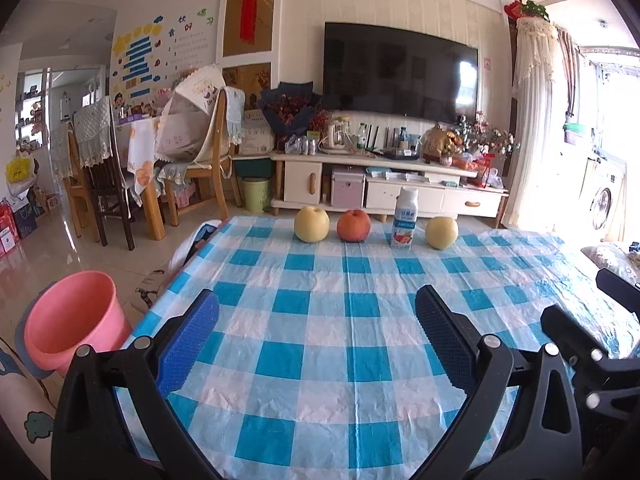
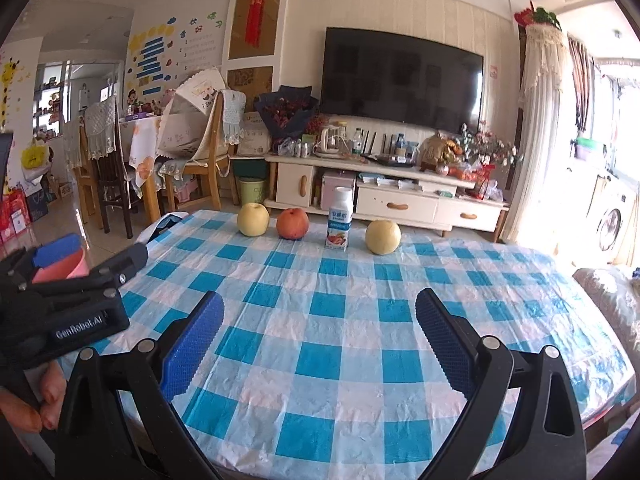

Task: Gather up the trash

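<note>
While nothing sits between them, both tools [image 1: 316, 332] [image 2: 320, 332] gape wide.

You face a cream panelled wall [image 1: 400, 0], dark television [image 1: 400, 68], white cabinet [image 1: 384, 176], wooden chairs [image 1: 208, 152], glossy floor [image 1: 60, 248], and a sunlit curtain [image 1: 528, 128].

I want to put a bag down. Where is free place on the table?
The checked tablecloth lies bare from the open left gripper and right gripper up to the far row. Crowded only there: pear, red apple, milk bottle, second pear.
</note>
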